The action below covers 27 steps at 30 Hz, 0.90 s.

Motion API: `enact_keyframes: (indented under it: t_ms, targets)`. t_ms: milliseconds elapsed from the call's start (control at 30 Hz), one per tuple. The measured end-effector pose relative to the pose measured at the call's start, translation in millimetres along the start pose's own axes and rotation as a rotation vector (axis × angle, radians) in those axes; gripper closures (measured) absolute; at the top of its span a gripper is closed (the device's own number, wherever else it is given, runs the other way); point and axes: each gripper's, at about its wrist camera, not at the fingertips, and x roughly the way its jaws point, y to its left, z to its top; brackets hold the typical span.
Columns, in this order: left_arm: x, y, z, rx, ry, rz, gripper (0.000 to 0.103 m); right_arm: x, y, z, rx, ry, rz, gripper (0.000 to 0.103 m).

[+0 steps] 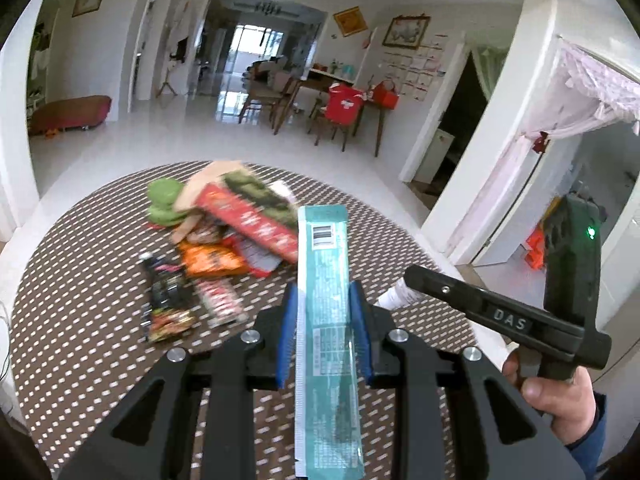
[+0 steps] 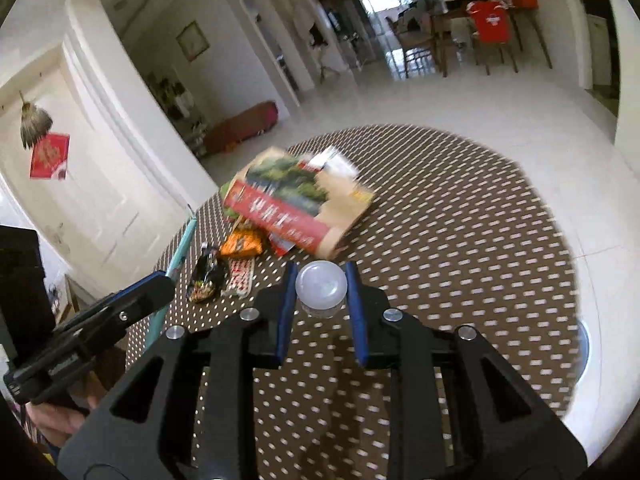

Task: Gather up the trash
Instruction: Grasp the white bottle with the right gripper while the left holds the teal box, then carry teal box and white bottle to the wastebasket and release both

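Both tools are carrying trash above the dotted bench: the left tool is pinching a long teal wrapper nearly closed, the wrapper standing on edge between the blue pads, while the right tool is clamping a small clear bottle by its sides, cap toward the camera. The remaining litter, a paper bag, an orange packet and dark sachets, is lying in a heap at about 11 o'clock from each tool. Judging by this, the carry is calling for firm, steady grips and level travel so the limp wrapper is not slipping. No bin is showing in either view, motion is blurring the heap's labels, and the wrapper's lower end is running off frame.
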Motion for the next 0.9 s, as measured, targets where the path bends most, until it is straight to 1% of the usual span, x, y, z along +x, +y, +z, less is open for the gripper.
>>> enact_keyframes:
  t_ms: [133, 300, 433, 500, 567, 700, 767, 900]
  targets:
    - [16.1, -30.6, 11.2, 0.027, -0.008, -0.052, 0.078, -43.0, -28.7, 12.2, 0.039, -0.089, -0.026, 0.079]
    - [42.4, -82.9, 26.8, 0.06, -0.006, -0.139, 0.078, -94.3, -72.1, 24.5, 0.09, -0.18, -0.086, 0.079]
    - [70.0, -133.2, 37.7, 0.085, 0.006, -0.216, 0.078, -135.0, -117.0, 29.4, 0.139, -0.241, -0.167, 0.079]
    - [82.8, -153.0, 38.0, 0.097, 0.024, -0.243, 0.078, -152.6, -143.4, 28.8, 0.171, -0.264, -0.209, 0.079]
    - [101.9, -178.4, 37.4, 0.105, 0.057, -0.279, 0.078, -162.6, -168.8, 26.5, 0.206, -0.275, -0.249, 0.079]
    - [142.3, -218.4, 30.6, 0.12, 0.125, -0.314, 0.078, -171.8, -217.6, 16.7, 0.284, -0.269, -0.31, 0.079]
    - [168.6, -237.4, 24.7, 0.131, 0.173, -0.315, 0.078, -169.5, -245.1, 9.3, 0.331, -0.249, -0.336, 0.079]
    - [217.9, -265.4, 11.4, 0.145, 0.267, -0.299, 0.078, -163.1, -285.7, -3.2, 0.391, -0.204, -0.364, 0.079]
